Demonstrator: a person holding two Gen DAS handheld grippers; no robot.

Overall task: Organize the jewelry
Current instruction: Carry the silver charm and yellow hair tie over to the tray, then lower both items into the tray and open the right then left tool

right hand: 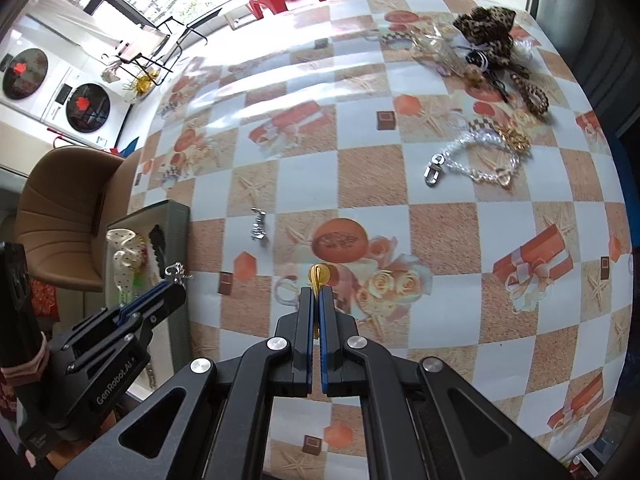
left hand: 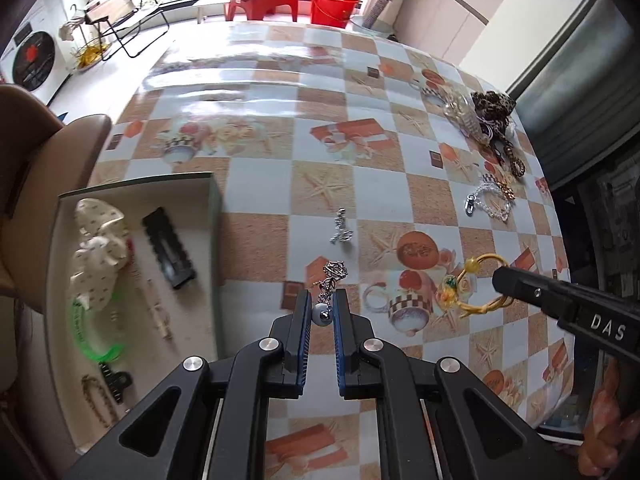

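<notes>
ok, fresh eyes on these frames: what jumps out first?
Both grippers are shut on jewelry above the checked tablecloth: the left gripper pinches a silver charm with a pearl bead, the right gripper a gold bangle. An open box of sorted pieces sits at left.

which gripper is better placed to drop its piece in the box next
Left. The left gripper, shut on a silver pearl charm, sits right beside the box. The right gripper, pinching the gold bracelet, is farther away across the table.

tongs (left hand: 322, 300) 2 | box (left hand: 214, 216) 1 | silver charms (left hand: 341, 232) 2 | gold bangle (left hand: 476, 284) 1 | bead bracelet (left hand: 490, 202) 1
</notes>
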